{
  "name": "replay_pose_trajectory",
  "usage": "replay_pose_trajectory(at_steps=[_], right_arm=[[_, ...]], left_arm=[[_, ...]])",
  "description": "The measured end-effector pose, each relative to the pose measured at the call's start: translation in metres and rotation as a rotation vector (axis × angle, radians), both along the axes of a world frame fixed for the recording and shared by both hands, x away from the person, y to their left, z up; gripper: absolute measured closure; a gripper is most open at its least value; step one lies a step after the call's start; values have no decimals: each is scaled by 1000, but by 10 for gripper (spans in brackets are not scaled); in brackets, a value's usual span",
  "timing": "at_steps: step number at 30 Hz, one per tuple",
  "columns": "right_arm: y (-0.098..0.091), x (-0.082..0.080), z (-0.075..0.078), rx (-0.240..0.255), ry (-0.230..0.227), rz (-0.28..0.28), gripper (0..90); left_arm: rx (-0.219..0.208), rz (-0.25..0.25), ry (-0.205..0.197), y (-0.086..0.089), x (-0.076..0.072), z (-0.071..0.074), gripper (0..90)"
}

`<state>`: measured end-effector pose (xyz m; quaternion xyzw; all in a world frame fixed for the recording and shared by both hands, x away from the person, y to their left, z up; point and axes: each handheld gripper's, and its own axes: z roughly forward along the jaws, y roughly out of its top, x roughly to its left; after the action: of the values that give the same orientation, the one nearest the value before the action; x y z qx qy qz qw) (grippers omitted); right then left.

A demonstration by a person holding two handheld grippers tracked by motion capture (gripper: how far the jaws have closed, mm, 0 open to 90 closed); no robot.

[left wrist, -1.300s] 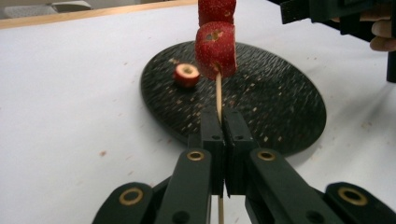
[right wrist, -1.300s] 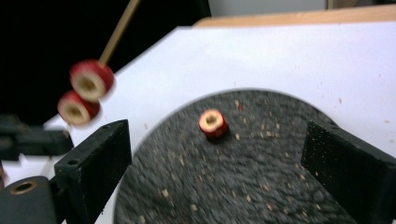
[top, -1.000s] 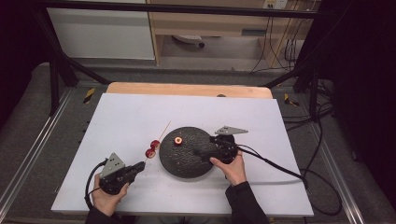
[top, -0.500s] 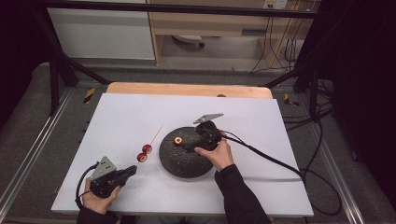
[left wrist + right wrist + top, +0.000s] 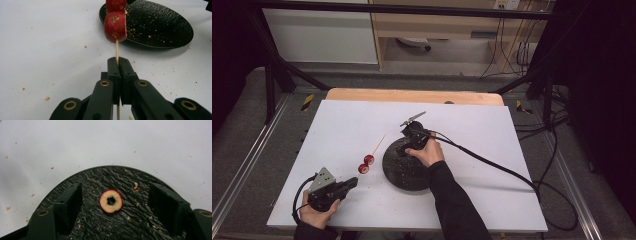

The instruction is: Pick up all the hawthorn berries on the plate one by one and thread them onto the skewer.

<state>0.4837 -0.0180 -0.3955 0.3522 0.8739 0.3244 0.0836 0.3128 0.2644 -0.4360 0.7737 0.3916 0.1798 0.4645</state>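
My left gripper (image 5: 352,181) (image 5: 117,62) lies near the table's front left, shut on a thin wooden skewer (image 5: 116,48) that carries two red fruit pieces (image 5: 366,164) (image 5: 115,26). A black slate plate (image 5: 404,172) (image 5: 100,181) (image 5: 160,27) rests on the middle of the white table. My right gripper (image 5: 408,142) (image 5: 116,203) hangs over the plate's far left part. A round red-skinned fruit slice (image 5: 111,201) with a hole in its middle lies flat between the jaws. The jaws have just been closing, and the pads stand clear of the slice on both sides.
Crumbs dot the plate and the white table top (image 5: 492,135). The right gripper's cable (image 5: 497,167) trails across the table to the right edge. A wooden board edge (image 5: 412,95) runs along the table's back.
My right gripper has moved left and a little farther back across the plate, and now covers the slice in the high view. The left hand has hardly moved.
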Motion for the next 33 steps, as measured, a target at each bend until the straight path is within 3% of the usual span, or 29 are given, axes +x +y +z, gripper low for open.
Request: replay_pose_trajectory(at_steps=[4,12,22,33], right_arm=[[5,5,-8,-17,42,15,368],[9,10,-17,-43,69,47,488],[14,11,-19,-86,62,103,579],[15,13,-22,-116,75,123,617]], left_arm=[[1,-1,2,0,0,0,883],[5,-7,6,0,1,-1,883],[6,-7,7,0,1,-2,883],[7,-9,7,0,1,-2,883]])
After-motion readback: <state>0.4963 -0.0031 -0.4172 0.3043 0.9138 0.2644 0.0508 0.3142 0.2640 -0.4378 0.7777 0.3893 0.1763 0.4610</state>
